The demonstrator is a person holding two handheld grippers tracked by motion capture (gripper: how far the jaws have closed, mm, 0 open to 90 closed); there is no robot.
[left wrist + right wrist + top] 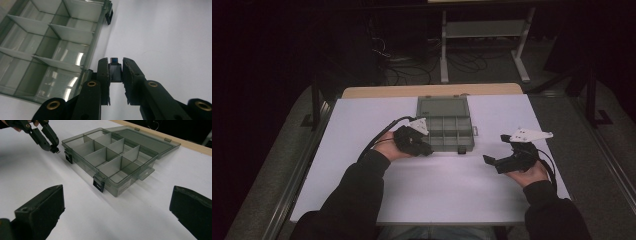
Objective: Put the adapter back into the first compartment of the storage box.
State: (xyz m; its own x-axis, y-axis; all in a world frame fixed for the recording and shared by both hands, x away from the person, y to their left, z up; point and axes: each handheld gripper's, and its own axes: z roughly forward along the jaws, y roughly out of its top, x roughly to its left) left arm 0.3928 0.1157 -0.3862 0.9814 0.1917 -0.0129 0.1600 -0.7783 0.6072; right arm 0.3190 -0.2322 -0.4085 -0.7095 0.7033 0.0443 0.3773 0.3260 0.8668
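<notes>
Tools two: left tool (pixel 115 72) pinching one small black part (pixel 115 71); right tool (pixel 115 212) spread; one open organizer box (pixel 445 131).

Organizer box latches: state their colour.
Black. The two latches on the translucent grey-green organizer box show best in the right gripper view.

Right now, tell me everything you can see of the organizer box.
The organizer box is smoky translucent plastic, split by thin dividers into small compartments, all apparently empty. Its hinged lid lies open flat behind it. Two dark latches hang on the front wall. It sits flat on the white table; nothing grips it.
</notes>
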